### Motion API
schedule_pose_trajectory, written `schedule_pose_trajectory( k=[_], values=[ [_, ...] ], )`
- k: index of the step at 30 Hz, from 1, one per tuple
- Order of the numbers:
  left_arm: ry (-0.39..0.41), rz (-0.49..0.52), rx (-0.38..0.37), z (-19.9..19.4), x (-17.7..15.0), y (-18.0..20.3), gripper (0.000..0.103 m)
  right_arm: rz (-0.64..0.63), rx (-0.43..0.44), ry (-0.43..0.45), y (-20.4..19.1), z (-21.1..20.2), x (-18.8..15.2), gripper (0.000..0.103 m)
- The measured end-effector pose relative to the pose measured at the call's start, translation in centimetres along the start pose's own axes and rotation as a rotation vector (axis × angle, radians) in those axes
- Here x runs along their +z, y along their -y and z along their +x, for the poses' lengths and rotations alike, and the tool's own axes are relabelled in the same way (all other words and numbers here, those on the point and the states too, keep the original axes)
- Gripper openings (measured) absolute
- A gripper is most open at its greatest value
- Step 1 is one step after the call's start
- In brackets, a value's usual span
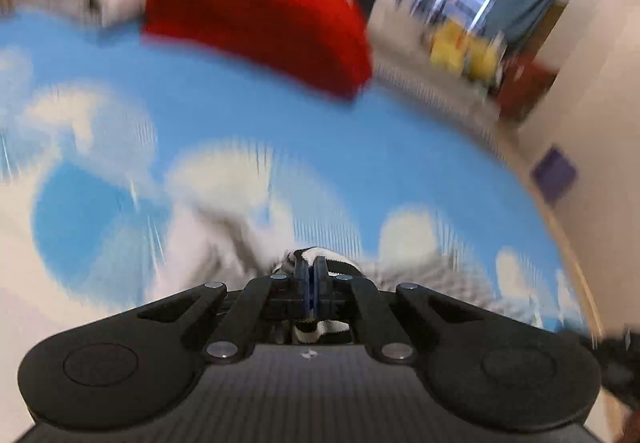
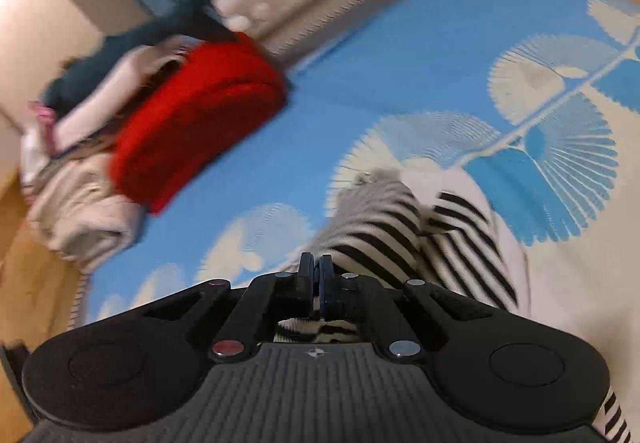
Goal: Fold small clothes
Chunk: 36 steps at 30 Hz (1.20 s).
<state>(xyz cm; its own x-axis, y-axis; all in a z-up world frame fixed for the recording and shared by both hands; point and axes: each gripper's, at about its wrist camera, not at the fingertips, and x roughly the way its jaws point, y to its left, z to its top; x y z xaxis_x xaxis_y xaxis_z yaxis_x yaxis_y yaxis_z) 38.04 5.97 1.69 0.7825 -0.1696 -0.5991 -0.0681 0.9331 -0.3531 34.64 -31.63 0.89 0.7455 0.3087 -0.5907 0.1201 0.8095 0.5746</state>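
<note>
Item, nearest the lens: right tongs [image 2: 316, 263], black, jaws pressed together on a fold of the black-and-white striped knit garment [image 2: 404, 227]. Left tongs [image 1: 309, 266], likewise clenched, with a scrap of the same striped cloth caught between the pads; the rest of the cloth is smeared by blur in the left wrist view.

Handling (judged): light, soft, limp; no stiffness to hold a crease by itself, so it will sag and trail from any single pinch. Knit surface should grip well, little risk of slipping. Not fragile, though it may stretch. Best taken at two edge or corner points well apart, so the cloth hangs flat between them.

Appearance: narrow black stripes on off-white, bunched and rumpled, with what may be a sleeve or leg lying beside the main body.

Location: on the blue bedspread with white fan-shaped motifs [image 2: 360, 83], at its near edge, just ahead of both tongs.

Also present: red folded thick cloth [image 2: 192, 119] and a cream folded cloth [image 2: 80, 215], together near the far side of the bedspread, well apart from the striped piece.
</note>
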Motion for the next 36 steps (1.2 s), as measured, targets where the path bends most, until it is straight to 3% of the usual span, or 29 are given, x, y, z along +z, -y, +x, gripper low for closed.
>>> schedule_pose_trajectory(
  k=[1,2,3,4,5,6,7,8,9,11,13,20,22,24,25,26,28,31,33,34,36],
  values=[
    [0.03,0.011,-0.008,-0.6,0.3,-0.4,0.001,-0.004,0.028,-0.031,-0.1,-0.6,-0.3,0.0],
    [0.019,0.008,-0.019,-0.9,0.5,-1.0,0.001,-0.021,0.028,-0.119,-0.2,-0.4,-0.8,0.001],
    [-0.044,-0.005,-0.025,-0.4,0.4,-1.7,0.001,-0.062,0.002,-0.25,-0.3,0.6,-1.5,0.001],
    [-0.182,-0.019,-0.027,0.9,-0.1,-2.4,0.002,-0.106,-0.021,-0.351,0.0,1.5,-2.4,0.001],
    [-0.351,-0.026,-0.017,2.5,-1.1,-3.2,0.009,-0.128,-0.073,-0.414,0.7,2.3,-3.4,0.002],
    [-0.482,-0.02,0.02,3.6,-2.4,-3.9,0.01,-0.115,-0.145,-0.428,1.7,2.7,-3.9,0.005],
    [-0.506,-0.008,0.101,3.6,-3.4,-4.6,0.011,-0.086,-0.201,-0.418,2.5,3.0,-3.8,0.006],
    [-0.474,0.005,0.167,3.1,-3.6,-5.0,0.014,-0.039,-0.219,-0.382,3.4,2.9,-3.1,0.006],
    [-0.452,0.006,0.181,2.6,-3.5,-5.1,0.016,0.013,-0.21,-0.337,4.3,2.7,-2.2,0.008],
    [-0.41,-0.069,0.105,1.9,-2.5,-5.2,0.037,0.108,-0.191,-0.239,5.4,2.3,-0.8,0.04],
    [-0.404,-0.156,0.039,1.8,-2.2,-5.3,0.053,0.164,-0.212,-0.176,6.0,2.5,-0.2,0.053],
    [-0.582,-0.463,0.051,5.5,-5.3,-6.6,0.053,0.277,-0.15,-0.237,6.6,7.3,-1.7,0.053],
    [-0.567,-0.499,0.068,6.1,-5.8,-6.7,0.053,0.273,-0.148,-0.233,6.3,7.8,-2.1,0.053],
    [-0.542,-0.482,0.064,6.8,-5.7,-6.5,0.045,0.259,-0.157,-0.231,5.7,8.7,-2.2,0.042],
    [-0.53,-0.468,0.051,7.4,-5.5,-6.2,0.023,0.258,-0.154,-0.224,5.7,8.9,-2.0,0.015],
    [-0.514,-0.463,0.03,7.6,-5.5,-6.1,0.004,0.259,-0.153,-0.213,5.5,9.0,-1.8,0.005],
    [-0.431,-0.461,-0.028,6.9,-4.7,-5.6,0.004,0.268,-0.113,-0.16,5.1,8.1,-1.1,0.003],
    [-0.152,-0.396,-0.17,3.5,-1.8,-4.5,0.004,0.287,0.055,0.006,3.9,4.5,0.6,0.002],
    [-0.041,-0.36,-0.257,1.5,-0.2,-4.3,0.004,0.194,0.134,0.121,2.4,1.3,1.4,0.001],
    [-0.036,-0.358,-0.271,1.0,0.1,-4.7,0.004,0.157,0.15,0.151,2.0,0.2,1.5,0.001],
    [-0.119,-0.372,-0.236,1.6,-0.2,-5.7,0.004,0.137,0.153,0.135,2.2,-0.9,1.4,0.001]
  ],
)
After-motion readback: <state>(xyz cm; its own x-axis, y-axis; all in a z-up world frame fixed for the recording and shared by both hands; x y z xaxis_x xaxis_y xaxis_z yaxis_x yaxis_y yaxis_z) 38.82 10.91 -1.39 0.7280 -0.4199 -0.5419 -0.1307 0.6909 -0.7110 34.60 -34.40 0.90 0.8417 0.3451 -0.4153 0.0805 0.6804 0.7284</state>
